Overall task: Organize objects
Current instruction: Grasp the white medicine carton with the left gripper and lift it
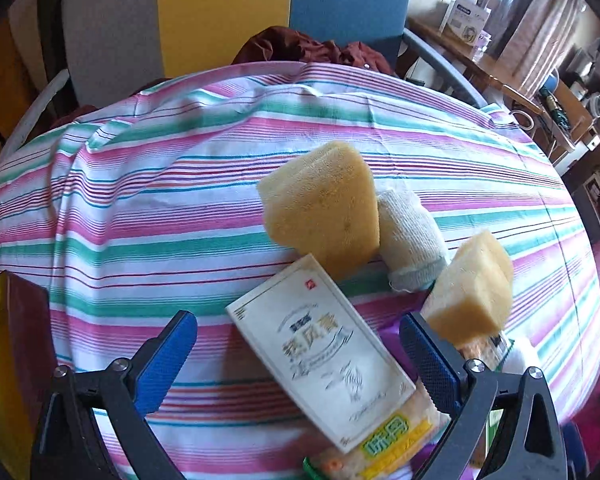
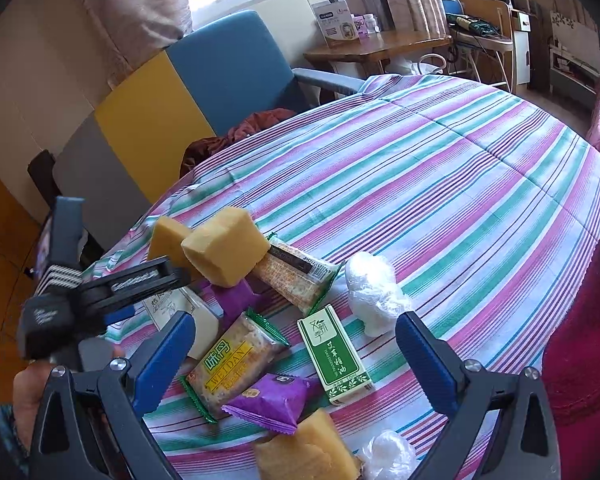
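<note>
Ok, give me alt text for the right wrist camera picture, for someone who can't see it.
The open right gripper hovers over a striped tablecloth scattered with snack packets, a green box, a purple wrapper, yellow sponges and crumpled plastic. The left gripper reaches in from the left, beside a sponge.

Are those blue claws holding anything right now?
No. The left gripper is open over the white box, and the right gripper is open above the snack packets. Nothing is held.
</note>
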`<state>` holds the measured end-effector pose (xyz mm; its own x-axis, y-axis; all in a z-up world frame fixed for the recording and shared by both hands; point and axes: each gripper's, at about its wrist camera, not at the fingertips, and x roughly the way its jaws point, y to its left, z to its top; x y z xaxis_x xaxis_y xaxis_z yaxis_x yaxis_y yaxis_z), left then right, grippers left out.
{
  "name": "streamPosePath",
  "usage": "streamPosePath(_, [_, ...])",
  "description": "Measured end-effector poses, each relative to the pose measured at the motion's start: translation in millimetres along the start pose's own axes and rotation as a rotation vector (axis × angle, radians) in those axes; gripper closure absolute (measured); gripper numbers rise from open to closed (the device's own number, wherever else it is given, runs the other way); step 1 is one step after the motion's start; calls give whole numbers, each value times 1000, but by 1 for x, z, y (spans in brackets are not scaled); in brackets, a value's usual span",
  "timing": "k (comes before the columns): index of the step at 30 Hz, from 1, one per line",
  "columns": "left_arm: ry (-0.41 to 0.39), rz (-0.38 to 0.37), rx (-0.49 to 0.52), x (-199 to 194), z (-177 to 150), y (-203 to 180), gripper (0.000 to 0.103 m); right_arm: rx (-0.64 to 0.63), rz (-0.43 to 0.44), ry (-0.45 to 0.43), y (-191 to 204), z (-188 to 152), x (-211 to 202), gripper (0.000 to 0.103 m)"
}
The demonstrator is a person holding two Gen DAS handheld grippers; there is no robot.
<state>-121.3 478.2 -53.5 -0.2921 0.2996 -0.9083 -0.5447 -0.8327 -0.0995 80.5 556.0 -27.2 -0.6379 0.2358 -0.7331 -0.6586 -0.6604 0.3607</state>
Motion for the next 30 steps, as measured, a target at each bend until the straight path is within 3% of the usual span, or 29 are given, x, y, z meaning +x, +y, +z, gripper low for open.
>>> streamPosePath(3, [43,-3,-12,14,1,1,21,7,-2,4,-2,0,1,1])
streamPosePath(6, [41,-29,-18,13,-3,8,23,9,-7,4,-3,2,1,1])
streamPosePath(10, [22,-49,-10,4,-13,20,36,9,-11,4,-2,3,2,1])
streamPosePath(14, [4,-59,18,-5,-26,36,38,15,-23,-7,-4,3,0,1])
streamPosePath(17, [-5,-67,41,-15,-38,43,50,17,-29,-13,-5,4,0,2])
streamPosePath(25, [-60,-75,116,-49,-79,54,50,14,-9,-20,-2,3,-1,9])
streamPosePath(30, [-146,-113,150,-94,-101,64,50,-20,47,27,7,-1,5,13])
